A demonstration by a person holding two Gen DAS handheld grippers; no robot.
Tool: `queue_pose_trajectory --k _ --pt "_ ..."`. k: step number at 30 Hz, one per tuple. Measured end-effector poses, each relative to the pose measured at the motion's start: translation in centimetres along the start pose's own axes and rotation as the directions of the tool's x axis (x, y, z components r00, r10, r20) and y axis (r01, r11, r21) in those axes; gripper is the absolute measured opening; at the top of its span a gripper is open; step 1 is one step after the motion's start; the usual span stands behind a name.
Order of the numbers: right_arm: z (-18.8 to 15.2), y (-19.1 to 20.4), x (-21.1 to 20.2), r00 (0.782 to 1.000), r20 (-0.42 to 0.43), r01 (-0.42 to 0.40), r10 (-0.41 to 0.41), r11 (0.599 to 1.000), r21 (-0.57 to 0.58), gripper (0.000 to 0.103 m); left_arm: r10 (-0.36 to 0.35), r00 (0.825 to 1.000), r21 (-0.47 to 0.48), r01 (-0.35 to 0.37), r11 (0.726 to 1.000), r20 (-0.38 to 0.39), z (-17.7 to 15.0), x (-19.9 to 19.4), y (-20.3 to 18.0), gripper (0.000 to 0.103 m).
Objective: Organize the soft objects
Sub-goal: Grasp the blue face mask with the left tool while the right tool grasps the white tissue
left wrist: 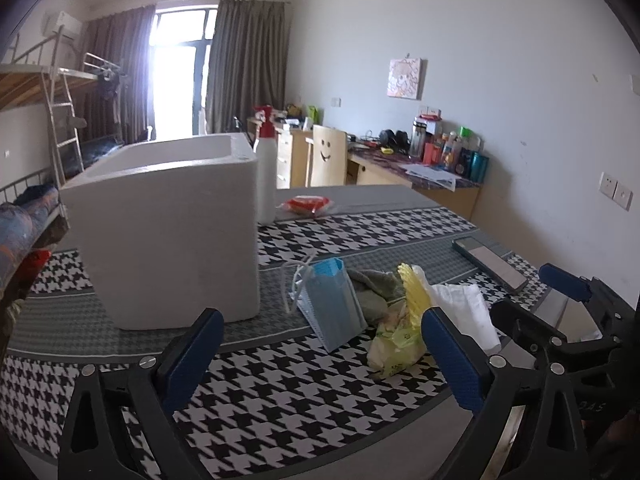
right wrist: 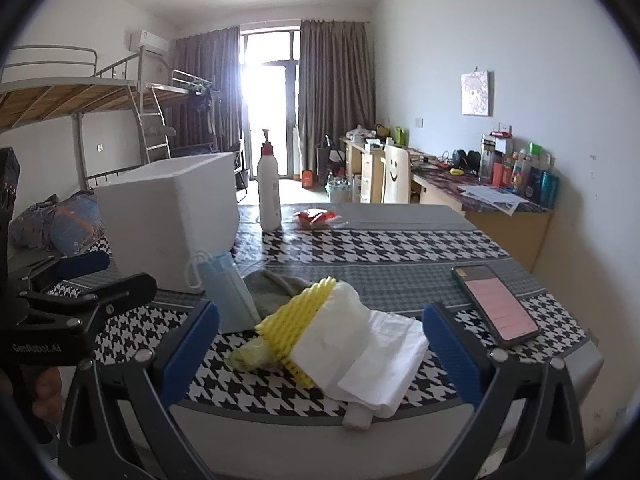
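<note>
Soft objects are lying in a loose pile near the front edge of the houndstooth-patterned table (right wrist: 400, 248): a stack of pale blue face masks (right wrist: 230, 296) with white ear loops, a grey-green cloth (right wrist: 276, 286), a yellow foam net sleeve (right wrist: 298, 326), crumpled white tissue paper (right wrist: 376, 344) and a yellow-green plastic bag (left wrist: 394, 344). Just behind the pile, an open white foam box (left wrist: 168, 232) is standing (its inside is not showing). Both the left gripper (left wrist: 320, 354) and the right gripper (right wrist: 322, 354) are hovering before the pile with fingers spread wide, gripping nothing. By my judgement, sorting is barely beginning; every soft item is waiting on the table. A dark smartphone (right wrist: 494, 304) is resting apart on the right.
</note>
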State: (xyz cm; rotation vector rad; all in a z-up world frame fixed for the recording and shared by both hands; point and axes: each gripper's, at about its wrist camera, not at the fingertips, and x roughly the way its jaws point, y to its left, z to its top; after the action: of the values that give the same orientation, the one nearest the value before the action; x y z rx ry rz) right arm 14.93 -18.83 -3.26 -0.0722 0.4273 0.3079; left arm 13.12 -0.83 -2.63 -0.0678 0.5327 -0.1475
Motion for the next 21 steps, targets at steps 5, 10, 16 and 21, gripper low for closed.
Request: queue_pose_trajectory --k 5,10,16,21 --pt "-0.2 -0.5 0.7 1.000 -0.029 0.000 0.000 1.000 0.012 0.103 0.000 0.999 0.003 0.000 1.000 -0.033 0.2 1.1 -0.1 0.098" --pt "-0.2 -1.0 1.5 0.999 -0.050 0.000 0.001 1.000 0.023 0.103 -0.027 0.998 -0.008 0.027 1.000 -0.064 0.4 2.4 0.0 0.097" --pt "-0.3 -2.1 2.5 0.998 -0.065 0.000 0.002 0.999 0.038 0.103 -0.037 0.994 -0.043 0.033 0.999 -0.100 0.5 4.2 0.2 0.090" --pt "-0.6 -2.8 3.0 0.997 -0.080 0.007 -0.003 0.999 0.049 0.103 -0.049 0.990 -0.046 0.044 0.998 -0.131 0.4 5.5 0.0 0.082"
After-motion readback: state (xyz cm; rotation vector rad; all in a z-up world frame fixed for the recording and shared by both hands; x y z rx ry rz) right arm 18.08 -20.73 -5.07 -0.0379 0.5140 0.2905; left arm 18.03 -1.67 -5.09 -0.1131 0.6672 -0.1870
